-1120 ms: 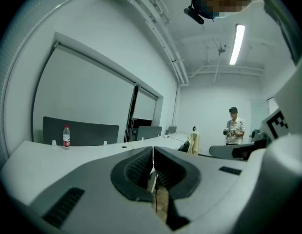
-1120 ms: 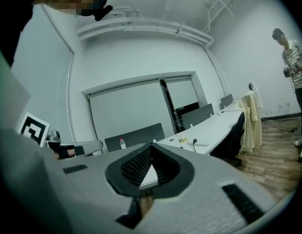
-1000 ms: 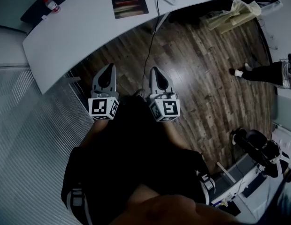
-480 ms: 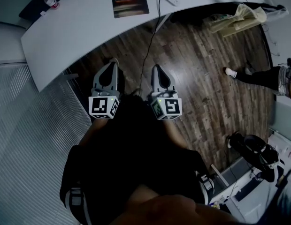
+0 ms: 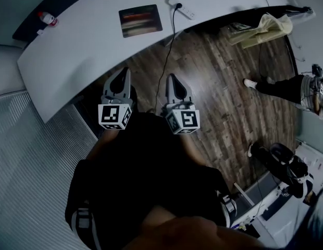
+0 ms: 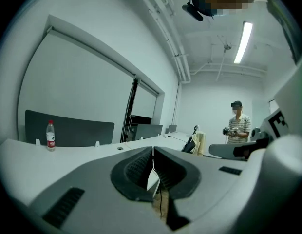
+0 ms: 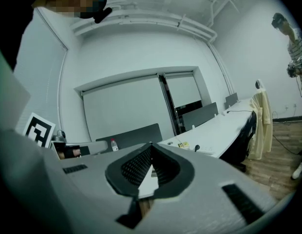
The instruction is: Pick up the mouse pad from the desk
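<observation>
The wooden floor (image 5: 219, 92) filled most of the head view, and the long white bench (image 5: 73, 46) curved across its top. The left tongs (image 5: 123, 73) and right tongs (image 5: 171, 78) hung side by side near the bench's edge, each pressed together with nothing between. The mouse pad (image 5: 140, 20) lay flat on the bench, well apart from both. A power strip (image 5: 185, 11) lay near it, and a bottle (image 5: 46, 18) stood far to the left.
</observation>
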